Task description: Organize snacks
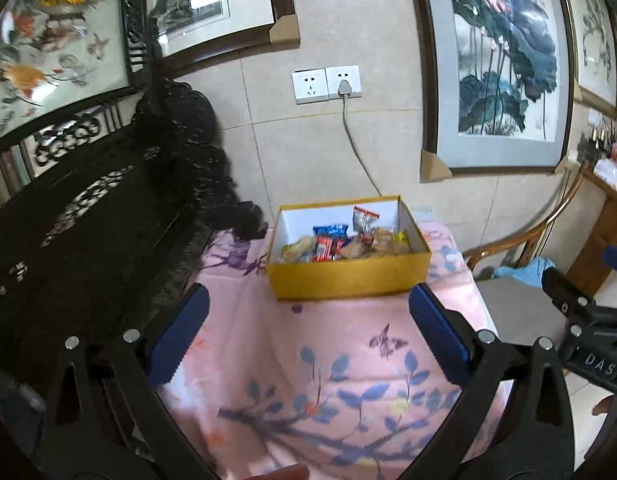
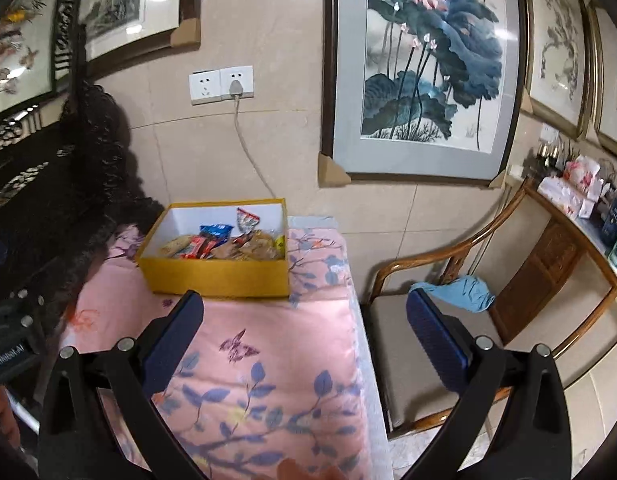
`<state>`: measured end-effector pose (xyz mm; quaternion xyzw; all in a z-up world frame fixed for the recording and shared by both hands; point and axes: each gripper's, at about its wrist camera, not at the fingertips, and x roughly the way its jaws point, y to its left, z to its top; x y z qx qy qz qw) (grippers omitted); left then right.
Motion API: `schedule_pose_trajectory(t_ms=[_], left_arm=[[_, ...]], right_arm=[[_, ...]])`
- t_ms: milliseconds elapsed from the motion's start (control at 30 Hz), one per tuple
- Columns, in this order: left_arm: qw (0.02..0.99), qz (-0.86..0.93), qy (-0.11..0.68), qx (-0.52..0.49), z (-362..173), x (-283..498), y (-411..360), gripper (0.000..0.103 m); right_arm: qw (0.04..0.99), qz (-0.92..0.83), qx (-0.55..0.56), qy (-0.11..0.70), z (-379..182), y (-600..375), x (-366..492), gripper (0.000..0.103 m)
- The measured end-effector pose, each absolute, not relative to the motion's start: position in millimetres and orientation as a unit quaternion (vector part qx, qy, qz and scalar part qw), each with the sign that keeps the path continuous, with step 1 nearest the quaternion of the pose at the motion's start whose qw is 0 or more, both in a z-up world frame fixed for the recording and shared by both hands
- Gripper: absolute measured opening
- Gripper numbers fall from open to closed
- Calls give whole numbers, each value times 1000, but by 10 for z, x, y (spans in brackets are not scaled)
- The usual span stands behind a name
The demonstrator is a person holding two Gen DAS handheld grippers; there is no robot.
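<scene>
A yellow box (image 1: 350,278) (image 2: 220,276) with a white inside stands at the far end of the table with the pink flowered cloth (image 1: 308,360) (image 2: 268,360). It holds several wrapped snacks (image 1: 344,242) (image 2: 224,244) in a loose heap. My left gripper (image 1: 308,312) is open and empty, held well short of the box, over the cloth. My right gripper (image 2: 304,320) is open and empty too, nearer than the box and off toward the table's right edge. The right gripper's body (image 1: 584,320) shows at the right of the left wrist view.
A dark carved wooden screen (image 1: 88,200) crowds the table's left side. A wooden armchair (image 2: 440,308) with a blue cloth (image 2: 464,290) on its seat stands right of the table. A cord (image 1: 356,148) drops from a wall socket behind the box. A side table (image 2: 580,220) with packages stands far right.
</scene>
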<state>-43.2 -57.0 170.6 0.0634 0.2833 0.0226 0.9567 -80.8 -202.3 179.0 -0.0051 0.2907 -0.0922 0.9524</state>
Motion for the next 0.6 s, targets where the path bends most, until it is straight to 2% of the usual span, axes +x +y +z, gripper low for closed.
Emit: schedule_pose_trajectory(t_ms=[300,600], left_arm=[[958,24,275,76,1825,-1155,-597,101],[962,-3,259,88,1961,-1454,-403,101]], right_arm=[[954,-77,20,288,1904,-2005,-1377,102],[957,-94,15,276,2102,-1673,-1720,102]])
